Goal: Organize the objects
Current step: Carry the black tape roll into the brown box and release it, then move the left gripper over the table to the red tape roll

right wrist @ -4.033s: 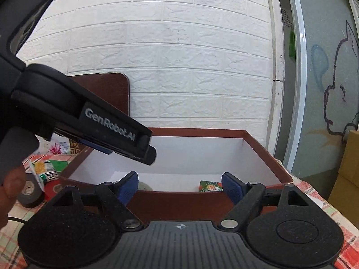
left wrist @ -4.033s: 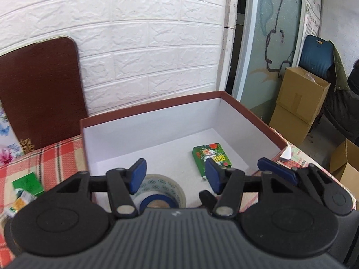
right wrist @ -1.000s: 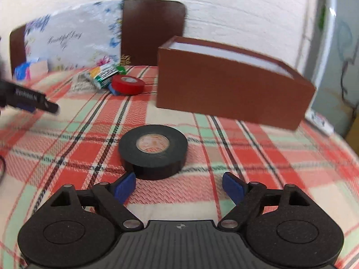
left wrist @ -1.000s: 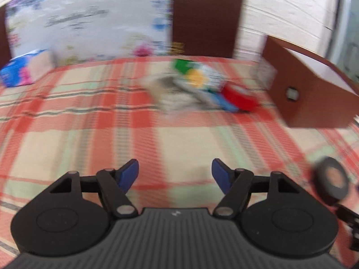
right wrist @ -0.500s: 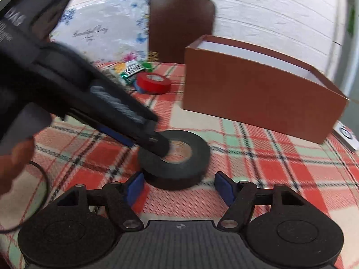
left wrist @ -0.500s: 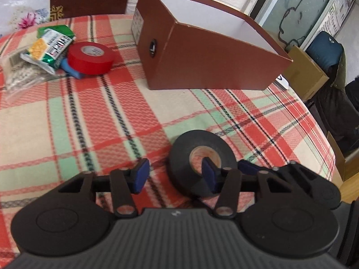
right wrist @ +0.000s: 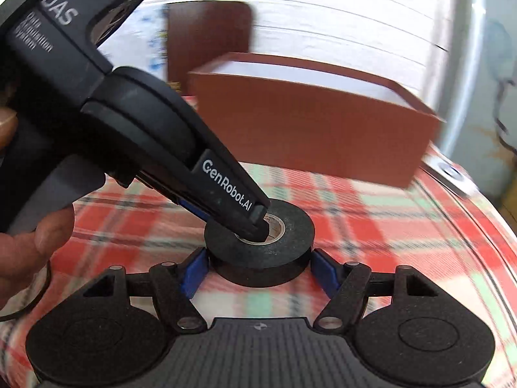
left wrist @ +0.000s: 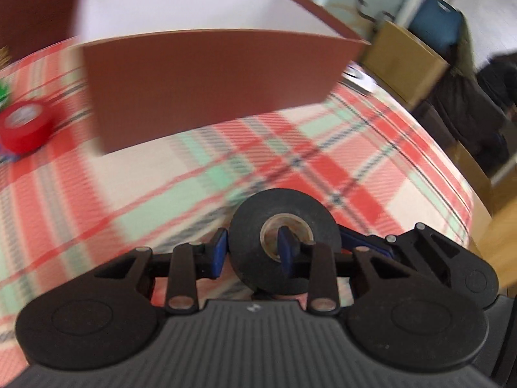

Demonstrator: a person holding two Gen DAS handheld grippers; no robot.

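Note:
A black tape roll (left wrist: 248,226) (right wrist: 258,252) lies flat on the plaid tablecloth, in front of the brown box (left wrist: 210,80) (right wrist: 307,129). My left gripper (left wrist: 252,236) points down at it, one finger (right wrist: 255,223) in the core and the other outside the rim. Its jaws are closing with the roll's wall between them, and a small gap still shows inside the core. My right gripper (right wrist: 258,258) grips the roll's outer sides, both blue pads touching. A right finger (left wrist: 355,236) shows behind the roll in the left wrist view.
A red tape roll (left wrist: 24,126) lies left of the box, which has white inner walls. The table's rounded edge (left wrist: 465,200) runs close on the right, with cardboard boxes (left wrist: 404,58) beyond. A person's hand (right wrist: 38,236) holds the left gripper.
The left gripper swung from the table's left side over to the black roll, dropped a finger into its core and narrowed. The right gripper moved up and closed on the roll's sides.

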